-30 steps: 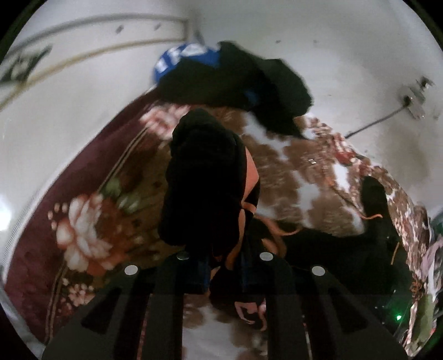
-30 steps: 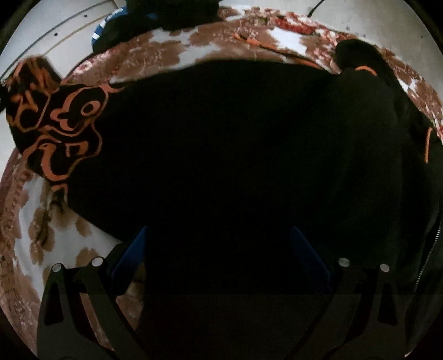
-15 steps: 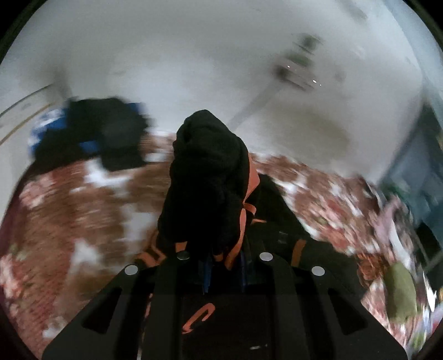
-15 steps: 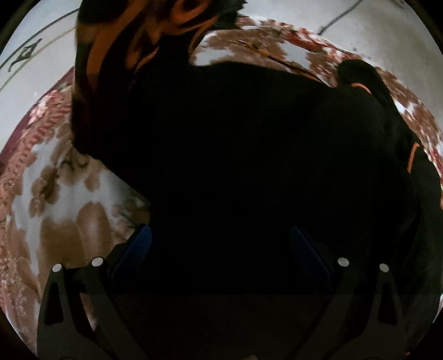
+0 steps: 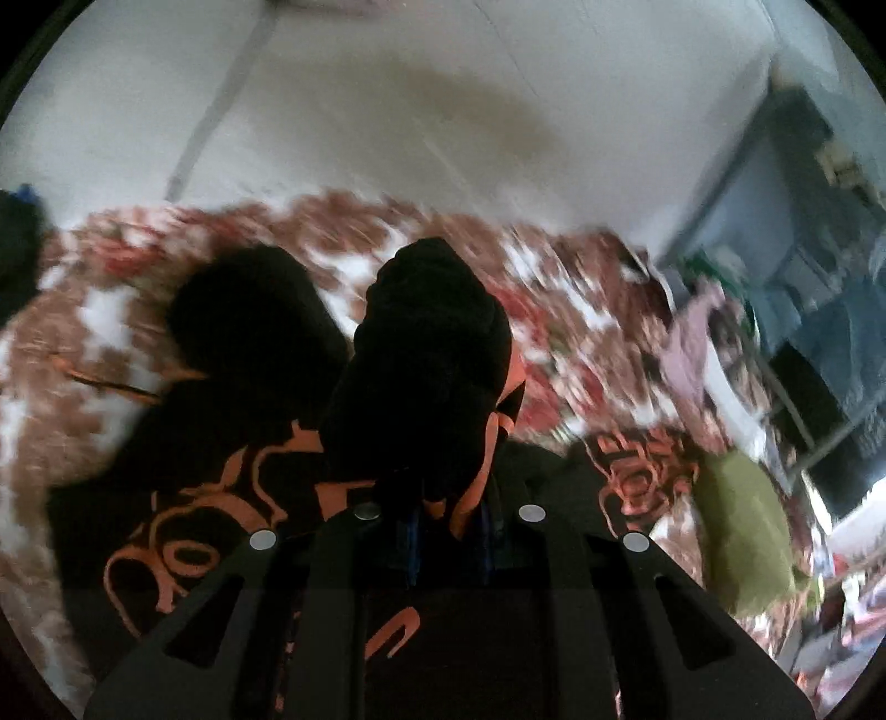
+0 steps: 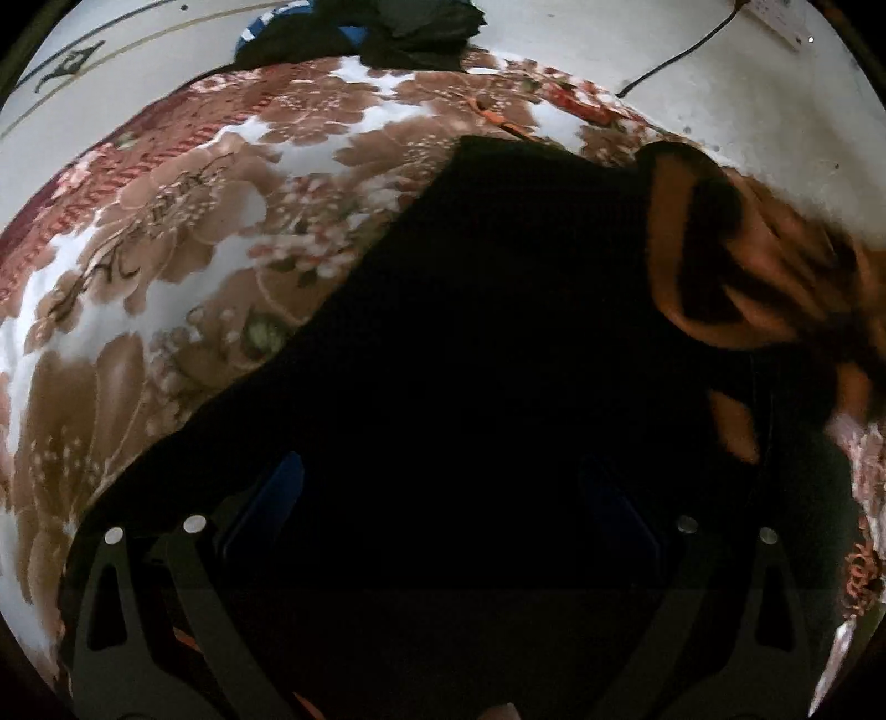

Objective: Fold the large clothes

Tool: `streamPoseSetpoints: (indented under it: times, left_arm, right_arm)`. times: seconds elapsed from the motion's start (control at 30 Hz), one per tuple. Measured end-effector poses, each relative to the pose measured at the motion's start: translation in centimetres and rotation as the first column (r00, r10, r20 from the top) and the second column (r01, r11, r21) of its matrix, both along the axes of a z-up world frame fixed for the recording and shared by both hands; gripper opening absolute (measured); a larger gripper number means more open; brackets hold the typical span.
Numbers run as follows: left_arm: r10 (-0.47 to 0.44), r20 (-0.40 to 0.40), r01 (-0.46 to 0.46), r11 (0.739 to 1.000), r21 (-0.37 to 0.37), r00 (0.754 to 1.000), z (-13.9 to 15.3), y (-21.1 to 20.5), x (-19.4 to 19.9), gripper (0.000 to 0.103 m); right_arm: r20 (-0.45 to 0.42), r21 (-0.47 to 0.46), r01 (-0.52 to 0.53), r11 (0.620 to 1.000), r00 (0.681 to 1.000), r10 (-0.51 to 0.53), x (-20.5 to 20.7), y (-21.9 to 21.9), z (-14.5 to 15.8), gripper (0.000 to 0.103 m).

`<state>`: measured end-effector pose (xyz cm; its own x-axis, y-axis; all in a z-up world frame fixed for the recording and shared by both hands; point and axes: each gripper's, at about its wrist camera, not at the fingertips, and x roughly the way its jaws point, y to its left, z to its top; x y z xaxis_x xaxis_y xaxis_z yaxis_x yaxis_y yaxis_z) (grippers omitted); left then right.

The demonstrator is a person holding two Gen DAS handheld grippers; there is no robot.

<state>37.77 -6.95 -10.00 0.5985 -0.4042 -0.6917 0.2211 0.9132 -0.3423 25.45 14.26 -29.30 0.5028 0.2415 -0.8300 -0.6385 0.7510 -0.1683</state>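
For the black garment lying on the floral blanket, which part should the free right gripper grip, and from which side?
The black garment shows a long straight left edge lying flat on the floral blanket. The right gripper, jaws wide, should probably pinch that edge from the left, low; the left gripper already holds another bunched part.

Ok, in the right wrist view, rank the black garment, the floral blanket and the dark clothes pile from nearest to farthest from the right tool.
1. black garment, directly at the right tool.
2. floral blanket, left, beneath.
3. dark clothes pile, top edge.

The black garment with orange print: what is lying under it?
The black garment lies on a floral blanket, which shows around it. Whatever the cloth covers is hidden.
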Motion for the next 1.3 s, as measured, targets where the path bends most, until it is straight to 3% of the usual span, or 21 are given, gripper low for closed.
streamPoseSetpoints:
  times: [0.17,0.3,0.43,0.47,0.57,0.67,0.73,0.87,0.97,1.17,1.23,1.3]
  left_arm:
    - [-0.052,-0.043,0.058,0.988,0.143,0.998,-6.2,-7.3,1.0,0.014]
    - [-0.125,-0.135,0.158,0.949,0.271,0.983,-11.5,-12.5,1.4,0.014]
    - [-0.112,-0.165,0.170,0.904,0.393,0.980,-15.1,-14.5,1.8,0.017]
    - [-0.108,-0.176,0.175,0.887,0.427,0.978,-16.0,-14.9,1.9,0.021]
    - [-0.133,-0.229,0.228,0.858,0.460,0.964,-17.9,-16.4,1.5,0.075]
    - [-0.194,-0.252,0.293,0.844,0.449,0.948,-17.7,-17.7,0.2,0.083]
    - [-0.196,-0.239,0.292,0.822,0.488,0.951,-16.8,-18.0,-1.0,0.085]
    - [-0.205,-0.252,0.302,0.841,0.449,0.946,-14.0,-17.5,-3.0,0.090]
    - [-0.247,-0.179,0.303,0.832,0.465,0.952,-8.7,-15.5,-3.8,0.092]
    - [-0.291,-0.084,0.282,0.752,0.596,0.953,1.5,-7.9,-1.4,0.098]
    - [-0.250,-0.083,0.250,0.766,0.592,0.965,4.1,-3.5,0.2,0.098]
    - [-0.206,-0.069,0.210,0.813,0.543,0.976,5.7,0.5,1.4,0.098]
  right_arm:
    - [-0.024,0.032,-0.032,0.999,0.999,0.033,0.1,-1.2,-1.2,0.098]
    - [-0.003,0.049,-0.078,0.996,0.997,0.078,-0.8,-2.0,-1.7,0.098]
    - [-0.025,0.089,-0.074,0.993,0.997,0.077,-0.8,-2.8,-2.3,0.098]
    - [-0.027,0.096,-0.074,0.993,0.997,0.077,-0.7,-2.8,-2.2,0.098]
    - [-0.032,0.113,-0.082,0.990,0.996,0.087,-0.8,-2.9,-2.1,0.098]
    - [-0.046,0.119,-0.096,0.988,0.994,0.102,-1.0,-3.1,-1.9,0.098]
    - [-0.055,0.120,-0.097,0.988,0.993,0.105,-1.2,-3.1,-1.5,0.098]
    - [-0.077,0.139,-0.112,0.984,0.989,0.124,-2.3,-3.3,0.1,0.098]
    - [-0.038,0.120,-0.143,0.982,0.988,0.148,-3.2,-3.6,2.2,0.098]
    - [0.048,0.028,-0.167,0.986,0.985,0.166,-3.1,-7.3,5.4,0.098]
    - [0.038,0.058,-0.157,0.986,0.987,0.155,-2.4,-9.3,7.0,0.098]
    - [0.040,0.104,-0.142,0.984,0.990,0.138,-1.5,-11.6,9.0,0.098]
